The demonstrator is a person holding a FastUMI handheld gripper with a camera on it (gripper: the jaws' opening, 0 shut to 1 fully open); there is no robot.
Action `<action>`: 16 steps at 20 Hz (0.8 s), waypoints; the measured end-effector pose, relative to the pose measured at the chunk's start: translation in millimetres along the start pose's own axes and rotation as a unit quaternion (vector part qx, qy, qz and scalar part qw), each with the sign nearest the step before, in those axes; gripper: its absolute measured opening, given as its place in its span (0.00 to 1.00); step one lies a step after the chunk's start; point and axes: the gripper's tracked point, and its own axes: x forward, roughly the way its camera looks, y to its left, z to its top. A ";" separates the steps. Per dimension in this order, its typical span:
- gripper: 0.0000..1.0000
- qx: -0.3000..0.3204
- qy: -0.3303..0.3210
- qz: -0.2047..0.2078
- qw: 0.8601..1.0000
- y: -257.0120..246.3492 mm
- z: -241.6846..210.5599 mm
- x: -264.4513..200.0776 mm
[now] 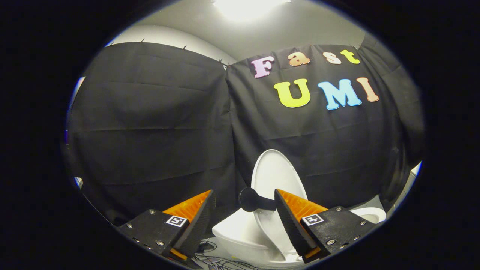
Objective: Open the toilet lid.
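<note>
Already the toilet lid (275, 170) stands raised above the toilet (240, 232), stiff, light, slippery plastic. The hand-held gripper (245, 204) is spread, pinching nothing; the lid's black knob (250, 199) between its fingers looks the best hold.

Black cloth wall (157, 123) under a bright ceiling light (243, 7)

You see the toilet (240, 232) only in part: your gripper's (245, 217) spread fingers cover its lower right, and the bowl rim at lower right is cut off. The raised lid's (275, 174) base hides behind the right finger. Cables (221, 262) at bottom centre blur together.
</note>
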 end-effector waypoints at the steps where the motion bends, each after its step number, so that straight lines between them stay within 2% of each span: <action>1: 0.95 -0.001 -0.001 -0.007 1.000 -6.2 5.2 -9.9; 12: 0.95 -0.048 -0.031 -0.085 0.995 -95.6 65.2 -100.9; 16: 0.95 -0.065 -0.051 -0.090 0.993 -117.2 77.4 -127.0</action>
